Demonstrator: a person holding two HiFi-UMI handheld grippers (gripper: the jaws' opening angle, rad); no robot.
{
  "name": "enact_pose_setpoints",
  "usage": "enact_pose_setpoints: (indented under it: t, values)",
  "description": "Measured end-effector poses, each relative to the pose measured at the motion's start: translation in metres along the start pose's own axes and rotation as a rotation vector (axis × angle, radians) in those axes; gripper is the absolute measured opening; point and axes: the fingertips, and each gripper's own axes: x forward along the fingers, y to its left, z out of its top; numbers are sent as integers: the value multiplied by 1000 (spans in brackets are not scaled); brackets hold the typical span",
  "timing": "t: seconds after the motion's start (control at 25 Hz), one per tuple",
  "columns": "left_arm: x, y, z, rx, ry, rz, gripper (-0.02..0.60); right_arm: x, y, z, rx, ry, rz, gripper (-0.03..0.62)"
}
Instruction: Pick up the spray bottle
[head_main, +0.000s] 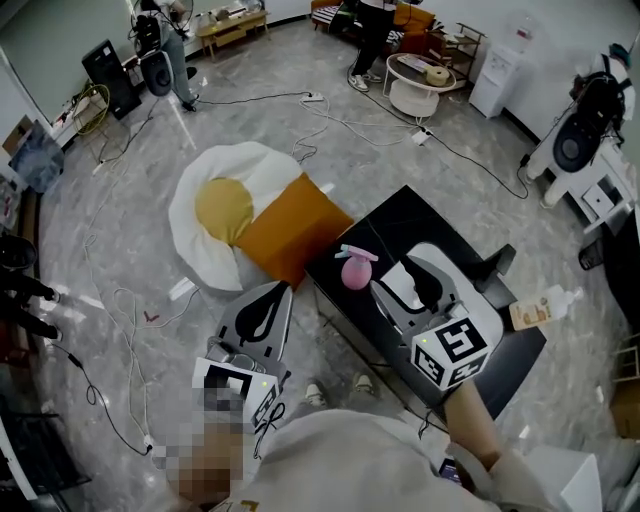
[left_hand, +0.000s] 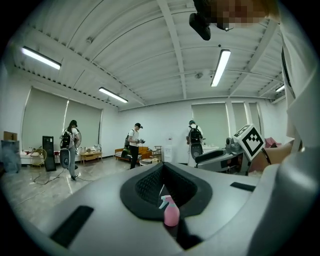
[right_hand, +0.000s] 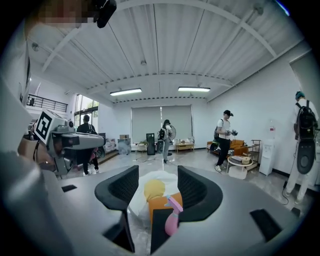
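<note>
The pink spray bottle (head_main: 354, 268) stands upright on the near-left part of a black table (head_main: 400, 222). My right gripper (head_main: 398, 272) hovers over the table just right of the bottle, jaws open with nothing between them. In the right gripper view the bottle (right_hand: 172, 220) shows low in the gap, a little beyond the right gripper (right_hand: 157, 187). My left gripper (head_main: 285, 290) hangs off the table's left edge, its tips together, shut on nothing. In the left gripper view the bottle (left_hand: 171, 212) appears ahead, below the left gripper (left_hand: 161, 182).
An orange cushion (head_main: 290, 228) and a white-and-yellow egg-shaped beanbag (head_main: 222, 212) lie on the floor left of the table. A beige bottle (head_main: 535, 310) lies at the table's right edge. Cables (head_main: 120, 300) cross the floor. People stand far off by a round white table (head_main: 420, 82).
</note>
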Motion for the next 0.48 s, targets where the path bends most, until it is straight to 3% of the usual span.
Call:
enact_pose_setpoints:
  t: [0.24, 0.48]
  values:
    - [34, 2, -16, 8, 46, 9, 18, 29, -24, -27, -9, 64, 34, 259]
    - [63, 2, -42, -26, 94, 14, 18, 55, -44, -55, 68, 38, 67, 267]
